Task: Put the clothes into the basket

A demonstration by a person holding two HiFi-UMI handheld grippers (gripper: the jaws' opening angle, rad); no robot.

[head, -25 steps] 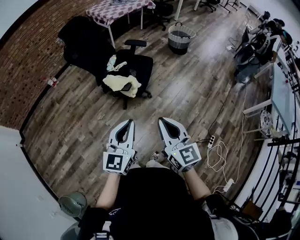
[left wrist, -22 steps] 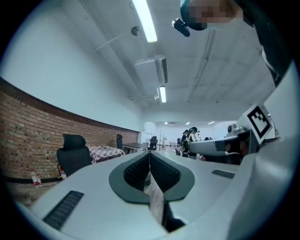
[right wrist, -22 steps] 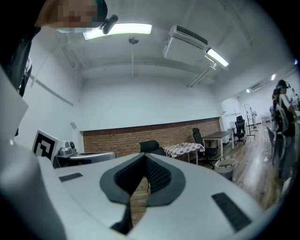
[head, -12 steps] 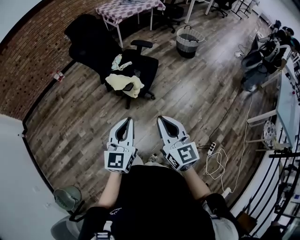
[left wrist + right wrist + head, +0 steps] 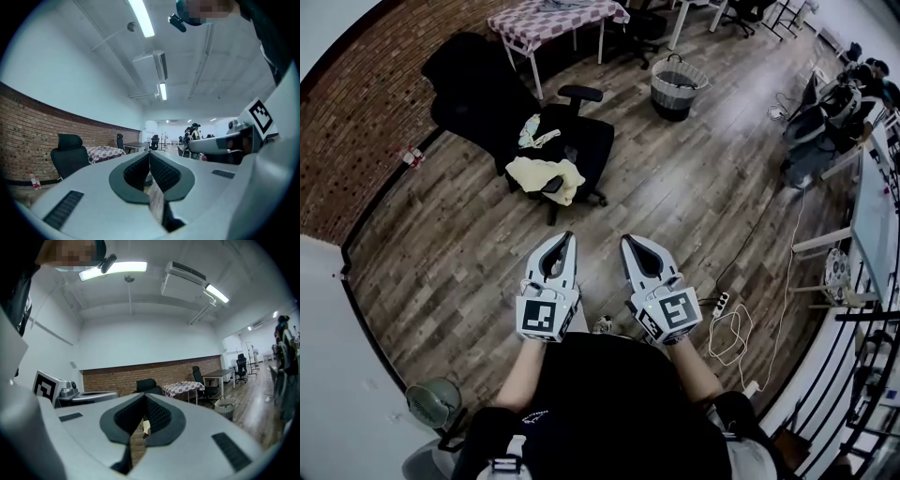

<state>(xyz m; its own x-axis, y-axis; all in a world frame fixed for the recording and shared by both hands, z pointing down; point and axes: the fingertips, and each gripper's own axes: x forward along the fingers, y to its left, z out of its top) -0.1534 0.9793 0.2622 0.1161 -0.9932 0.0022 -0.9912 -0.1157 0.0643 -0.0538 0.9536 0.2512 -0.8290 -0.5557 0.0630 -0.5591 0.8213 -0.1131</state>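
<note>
A yellow garment [image 5: 544,176] hangs over the seat of a black office chair [image 5: 581,136], and a smaller pale garment [image 5: 534,131] lies further back on the same seat. The grey woven basket [image 5: 678,86] stands on the wood floor beyond the chair; it also shows as the basket [image 5: 226,405] in the right gripper view. My left gripper [image 5: 567,236] and right gripper [image 5: 628,241] are held side by side, level, well short of the chair. Both are shut with nothing between the jaws, as seen at the left gripper [image 5: 150,152] and the right gripper [image 5: 143,394].
A table with a checked cloth [image 5: 558,14] stands against the brick wall [image 5: 366,103]. A power strip with white cable [image 5: 722,314] lies on the floor at right. A fan [image 5: 431,405] sits at lower left. Desks and black chairs line the right side.
The chair and basket have slid slightly lower and nearer in the head view as both grippers moved forward together. Both stay shut and empty.
</note>
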